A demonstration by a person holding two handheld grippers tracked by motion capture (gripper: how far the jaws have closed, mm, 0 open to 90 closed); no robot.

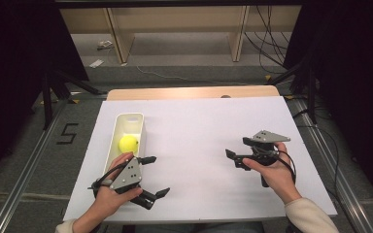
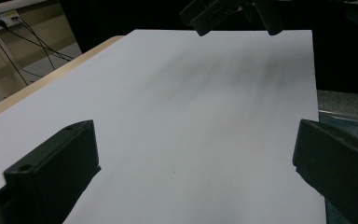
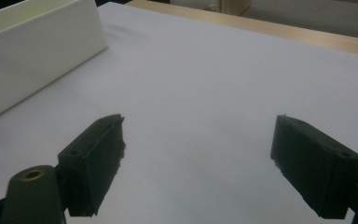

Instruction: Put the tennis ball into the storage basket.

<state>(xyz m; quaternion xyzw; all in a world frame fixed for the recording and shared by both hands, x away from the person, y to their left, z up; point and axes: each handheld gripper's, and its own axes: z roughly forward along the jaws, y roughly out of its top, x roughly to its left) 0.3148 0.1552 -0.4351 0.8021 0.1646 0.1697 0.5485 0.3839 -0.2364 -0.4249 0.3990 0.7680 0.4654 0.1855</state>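
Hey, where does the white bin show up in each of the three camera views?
High view: the white bin lies at left of centre on the white sheet, with a yellow ball inside.
Left gripper view: not in it.
Right gripper view: the bin's side wall sits in the upper left corner.
Shared landmark: the white sheet, with the wooden table edge beyond it.

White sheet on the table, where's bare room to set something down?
Widest bare patch: the white sheet between the white bin and the right gripper. The far strip is free too. It's crowded at the left gripper beside the bin.
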